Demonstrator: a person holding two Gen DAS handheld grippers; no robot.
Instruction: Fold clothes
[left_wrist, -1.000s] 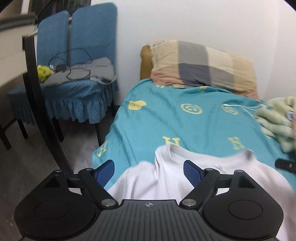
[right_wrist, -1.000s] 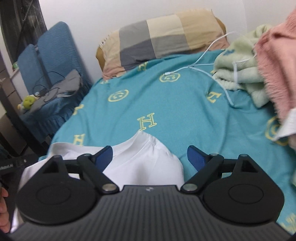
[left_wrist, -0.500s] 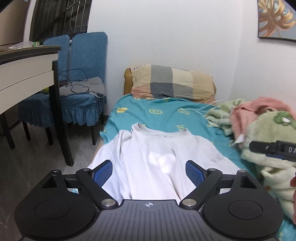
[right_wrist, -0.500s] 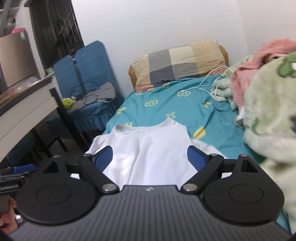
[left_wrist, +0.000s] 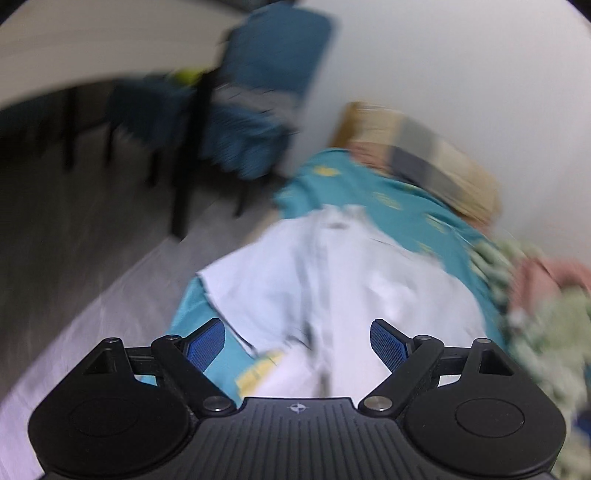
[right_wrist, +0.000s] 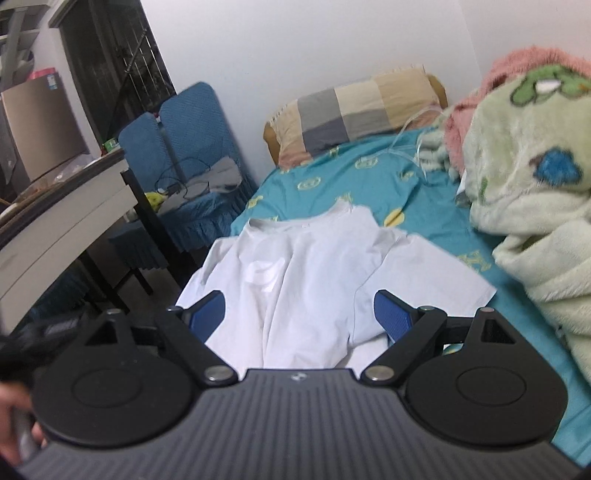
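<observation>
A white T-shirt (right_wrist: 306, 280) lies spread on the teal bed sheet (right_wrist: 369, 177), collar toward the pillow, left sleeve hanging over the bed's left edge. It also shows, blurred, in the left wrist view (left_wrist: 332, 288). My right gripper (right_wrist: 299, 314) is open and empty, above the shirt's lower part. My left gripper (left_wrist: 297, 341) is open and empty, above the shirt's lower left part near the bed's edge.
A plaid pillow (right_wrist: 354, 107) lies at the bed's head. Green and pink blankets (right_wrist: 528, 177) are piled on the right, with a white cable (right_wrist: 410, 144) beside them. Blue chairs (right_wrist: 184, 147) and a desk (right_wrist: 59, 221) stand left of the bed.
Both grippers pulled back from the collar toward the shirt's lower end. The left view has now tilted and swung, with motion blur. Both stay open.
</observation>
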